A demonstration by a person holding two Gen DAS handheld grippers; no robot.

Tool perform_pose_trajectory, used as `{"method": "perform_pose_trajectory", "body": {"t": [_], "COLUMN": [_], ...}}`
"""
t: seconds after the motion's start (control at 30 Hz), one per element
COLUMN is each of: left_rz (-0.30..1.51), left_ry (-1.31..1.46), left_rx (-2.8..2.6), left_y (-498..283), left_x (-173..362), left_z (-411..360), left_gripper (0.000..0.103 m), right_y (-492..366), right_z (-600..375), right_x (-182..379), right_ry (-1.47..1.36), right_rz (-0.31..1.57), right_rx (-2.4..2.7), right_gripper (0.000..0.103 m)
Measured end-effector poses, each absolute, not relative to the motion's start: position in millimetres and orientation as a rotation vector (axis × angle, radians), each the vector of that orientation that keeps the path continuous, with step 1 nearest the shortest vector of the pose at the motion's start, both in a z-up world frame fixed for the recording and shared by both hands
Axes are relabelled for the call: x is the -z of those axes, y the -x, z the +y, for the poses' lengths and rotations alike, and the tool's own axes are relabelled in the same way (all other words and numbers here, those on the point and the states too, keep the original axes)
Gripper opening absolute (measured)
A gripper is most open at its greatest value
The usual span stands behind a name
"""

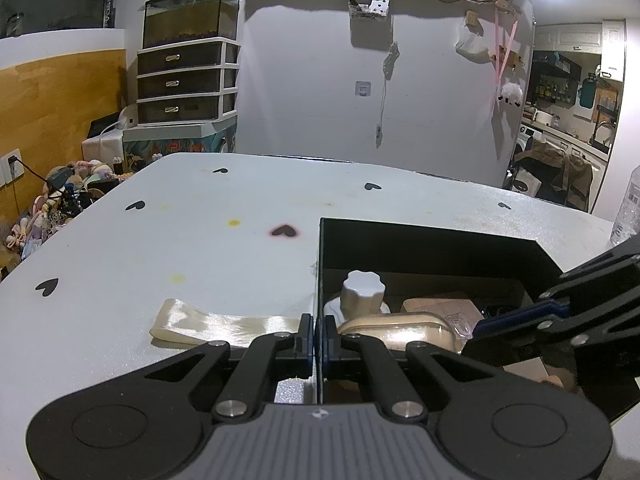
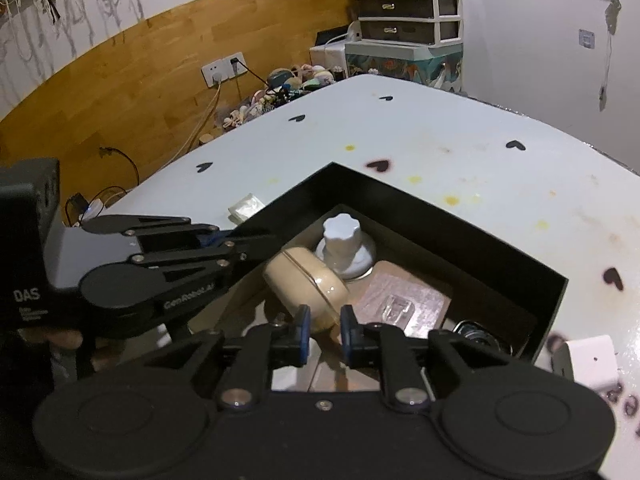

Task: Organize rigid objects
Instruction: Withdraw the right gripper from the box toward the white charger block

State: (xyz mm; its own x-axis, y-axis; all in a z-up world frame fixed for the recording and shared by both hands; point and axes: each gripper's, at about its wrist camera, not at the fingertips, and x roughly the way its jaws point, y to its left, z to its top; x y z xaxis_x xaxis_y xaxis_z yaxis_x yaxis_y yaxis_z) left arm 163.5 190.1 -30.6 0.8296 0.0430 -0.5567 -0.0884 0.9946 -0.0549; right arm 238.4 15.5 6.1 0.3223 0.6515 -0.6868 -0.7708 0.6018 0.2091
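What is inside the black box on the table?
Inside the black box I see a white knob-topped piece, a beige oval case, a clear plastic packet and something metallic in the corner. The grippers cover the near part of the floor.

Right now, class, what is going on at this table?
A person holds a gripper in each hand over a black box on the white table. The left gripper is clamped on the box's wall. The right gripper grips a beige case inside, beside a white knob.
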Motion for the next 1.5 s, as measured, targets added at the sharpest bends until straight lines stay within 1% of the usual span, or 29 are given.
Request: {"method": "perform_pose_trajectory", "body": {"t": [0.07,0.33,0.43,0.5,0.63,0.67,0.7,0.77,0.83,0.9,1.0,1.13,1.5], "left_rz": [0.588,0.589,0.589,0.588,0.588,0.588,0.588,0.588,0.587,0.586,0.584,0.580,0.572], "left_ry": [0.080,0.085,0.084,0.084,0.085,0.085,0.084,0.084,0.083,0.082,0.079,0.078,0.066], "left_rx": [-0.069,-0.072,-0.072,-0.071,-0.071,-0.071,-0.071,-0.071,-0.073,-0.075,-0.079,-0.084,-0.102], "left_y": [-163.4,-163.4,-163.4,-163.4,-163.4,-163.4,-163.4,-163.5,-163.4,-163.2,-162.8,-162.1,-160.4], "left_x": [30.6,31.5,31.4,31.3,31.4,31.3,31.3,31.2,31.4,31.3,31.3,31.4,31.6], "left_z": [190.3,190.7,190.8,190.6,190.9,190.8,190.5,190.5,190.7,190.8,190.3,188.3,182.7], "left_gripper": [0.003,0.003,0.003,0.003,0.003,0.003,0.003,0.003,0.003,0.003,0.003,0.003,0.003], "right_y": [-235.8,-226.6,-222.7,-219.4,-213.1,-211.5,-210.3,-207.8,-204.5,-200.5,-195.9,-190.0,-178.7], "right_z": [12.8,2.3,-1.4,-4.8,-13.1,-15.3,-18.2,-24.4,-30.6,-36.9,-47.4,-60.2,-111.4], "right_x": [-10.7,-23.6,-27.9,-31.1,-36.8,-37.8,-38.6,-39.7,-40.3,-40.1,-38.5,-35.1,-13.4], "right_ry": [0.159,0.156,0.157,0.157,0.149,0.146,0.140,0.124,0.111,0.096,0.069,0.051,-0.013], "right_rz": [0.802,0.756,0.736,0.723,0.702,0.695,0.690,0.681,0.670,0.658,0.647,0.628,0.572], "right_rx": [-0.936,-0.889,-0.871,-0.856,-0.820,-0.812,-0.800,-0.779,-0.756,-0.733,-0.709,-0.667,-0.496], "right_gripper": [0.018,0.026,0.031,0.040,0.051,0.057,0.066,0.076,0.081,0.089,0.096,0.099,0.099]}}
